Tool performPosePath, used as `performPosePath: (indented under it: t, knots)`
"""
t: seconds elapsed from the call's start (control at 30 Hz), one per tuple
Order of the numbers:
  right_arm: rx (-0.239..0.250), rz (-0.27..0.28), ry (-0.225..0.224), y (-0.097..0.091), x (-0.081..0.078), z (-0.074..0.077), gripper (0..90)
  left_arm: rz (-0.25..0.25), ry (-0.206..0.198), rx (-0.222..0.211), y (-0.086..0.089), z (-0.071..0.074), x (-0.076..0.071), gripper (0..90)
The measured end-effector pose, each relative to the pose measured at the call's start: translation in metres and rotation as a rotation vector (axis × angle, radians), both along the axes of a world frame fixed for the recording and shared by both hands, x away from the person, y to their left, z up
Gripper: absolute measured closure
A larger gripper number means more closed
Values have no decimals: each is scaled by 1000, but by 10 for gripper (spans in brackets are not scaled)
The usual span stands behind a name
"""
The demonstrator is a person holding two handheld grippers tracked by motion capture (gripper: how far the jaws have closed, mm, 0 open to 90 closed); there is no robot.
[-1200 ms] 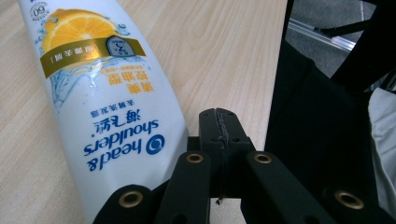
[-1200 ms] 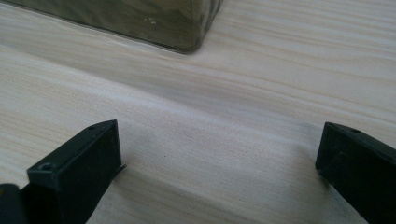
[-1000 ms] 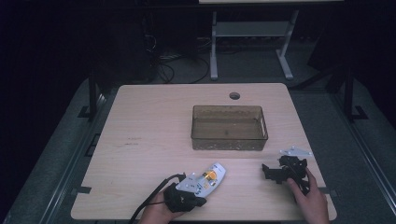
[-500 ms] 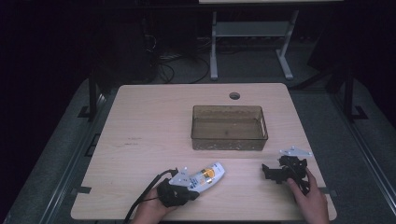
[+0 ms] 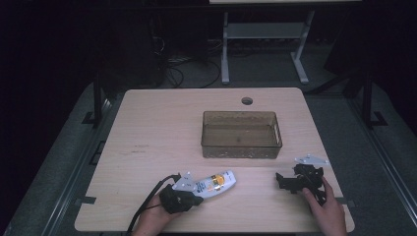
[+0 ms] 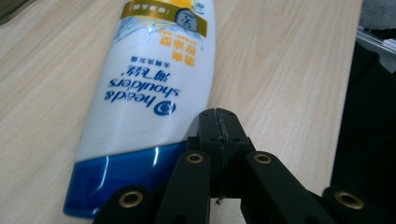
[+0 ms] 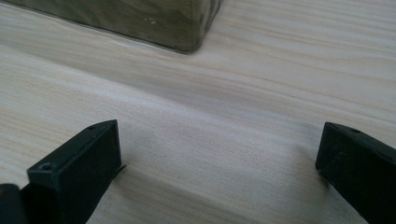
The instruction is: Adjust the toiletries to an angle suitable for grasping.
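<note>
A white shampoo bottle (image 5: 216,184) with a blue cap and yellow label lies on its side near the front of the wooden table (image 5: 157,147). My left gripper (image 5: 196,199) rests at its cap end. In the left gripper view the jaws are shut on each other with nothing between them, and their tip (image 6: 219,116) sits just right of the bottle (image 6: 149,84), by the blue cap. My right gripper (image 5: 284,183) stands at the front right, held by a hand. It is open (image 7: 215,163), with bare table between its wide-set jaws.
A translucent brown bin (image 5: 241,114) stands at mid-table, beyond both grippers; its near corner (image 7: 140,18) shows ahead of the right jaws. A round cable hole (image 5: 247,101) lies behind it. Dark floor, cables and a desk frame lie beyond the far edge.
My left gripper has slid a little to the left along the front of the table, and the bottle has shifted slightly with it. The right gripper has stayed put.
</note>
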State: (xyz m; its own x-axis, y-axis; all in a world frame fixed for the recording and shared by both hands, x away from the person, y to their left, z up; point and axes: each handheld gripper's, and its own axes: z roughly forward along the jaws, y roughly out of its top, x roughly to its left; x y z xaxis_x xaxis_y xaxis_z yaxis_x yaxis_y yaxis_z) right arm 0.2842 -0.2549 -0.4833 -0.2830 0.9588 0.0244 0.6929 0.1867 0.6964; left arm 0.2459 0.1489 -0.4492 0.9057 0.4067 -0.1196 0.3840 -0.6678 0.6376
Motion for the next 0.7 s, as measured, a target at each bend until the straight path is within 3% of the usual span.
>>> performPosePath:
  t: [0.7]
  knots:
    - [1, -1, 0, 0, 0, 0, 0, 97, -22, 18, 28, 2, 17, 896]
